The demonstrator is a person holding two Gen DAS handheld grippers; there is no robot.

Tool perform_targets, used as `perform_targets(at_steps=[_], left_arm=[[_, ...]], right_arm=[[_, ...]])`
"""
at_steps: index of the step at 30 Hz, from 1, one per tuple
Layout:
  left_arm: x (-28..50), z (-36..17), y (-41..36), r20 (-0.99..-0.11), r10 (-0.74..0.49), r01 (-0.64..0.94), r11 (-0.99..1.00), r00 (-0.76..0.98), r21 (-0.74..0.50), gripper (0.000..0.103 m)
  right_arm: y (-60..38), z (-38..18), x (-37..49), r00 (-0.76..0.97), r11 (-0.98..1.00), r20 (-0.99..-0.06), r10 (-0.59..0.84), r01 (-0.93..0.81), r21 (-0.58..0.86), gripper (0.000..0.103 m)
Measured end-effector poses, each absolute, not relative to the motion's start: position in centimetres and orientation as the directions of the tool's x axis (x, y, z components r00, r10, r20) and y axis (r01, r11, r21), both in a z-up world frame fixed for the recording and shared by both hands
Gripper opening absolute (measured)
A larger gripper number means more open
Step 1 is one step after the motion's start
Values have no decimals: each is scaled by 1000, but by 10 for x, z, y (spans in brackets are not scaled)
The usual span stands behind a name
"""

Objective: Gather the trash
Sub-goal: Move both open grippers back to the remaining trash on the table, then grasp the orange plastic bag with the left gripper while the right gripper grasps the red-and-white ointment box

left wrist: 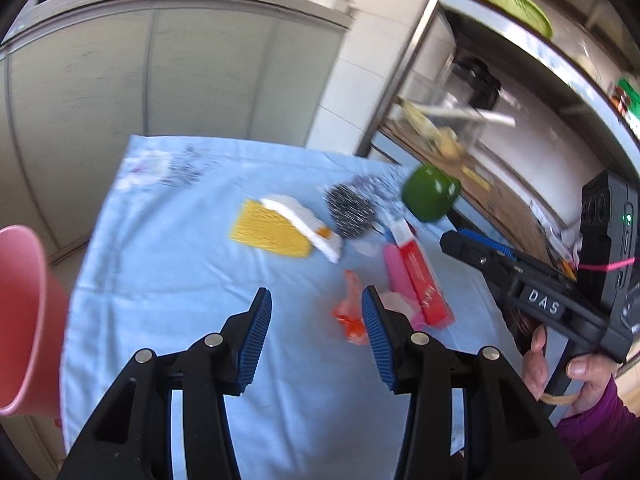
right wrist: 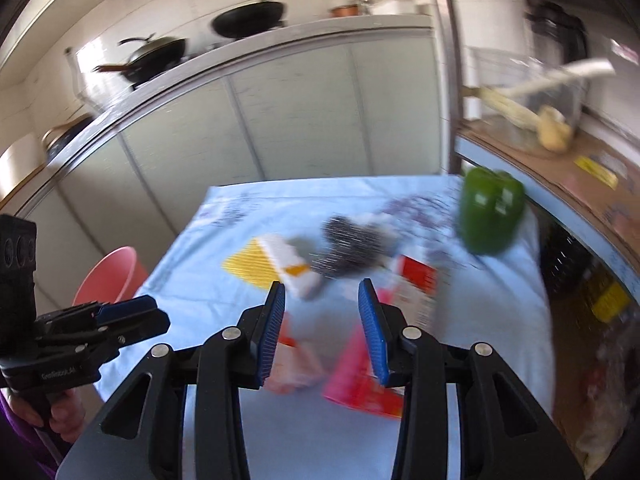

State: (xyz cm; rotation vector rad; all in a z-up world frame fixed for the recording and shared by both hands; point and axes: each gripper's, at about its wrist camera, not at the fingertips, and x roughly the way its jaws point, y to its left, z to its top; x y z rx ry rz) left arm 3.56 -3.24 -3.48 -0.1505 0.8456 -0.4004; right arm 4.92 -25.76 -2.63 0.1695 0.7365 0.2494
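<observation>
On the light blue cloth lie an orange-red crumpled wrapper and a red and pink package. My left gripper hangs above the cloth just left of the wrapper, open, with nothing between its pads. My right gripper is also open and holds nothing. It hovers over the blurred wrapper and the package. A pink bin stands at the table's left edge, also seen in the right wrist view as the pink bin. Each view shows the other gripper at its side.
Further back on the cloth lie a yellow cloth, a white sponge, a steel wool scrubber and a green bell pepper. A metal shelf rack stands at the right, grey cabinets behind. A person's hand holds the right gripper.
</observation>
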Motion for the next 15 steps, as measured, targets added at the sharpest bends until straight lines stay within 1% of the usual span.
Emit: perform_targets(at_steps=[8, 10, 13, 15], left_arm=[[57, -60, -74, -745, -419, 333, 902, 519, -275, 46], [63, -67, -81, -760, -401, 327, 909, 512, -259, 46], [72, -81, -86, -784, -392, 305, 913, 481, -270, 47], [74, -90, -86, -787, -424, 295, 901, 449, -317, 55]], right_arm=[[-288, -45, 42, 703, 958, -663, 257, -95, 271, 39], [-292, -48, 41, 701, 957, -666, 255, -86, 276, 39], [-298, -52, 41, 695, 955, -672, 256, -77, 285, 39], [-301, -56, 41, 691, 955, -676, 255, -70, 289, 39]])
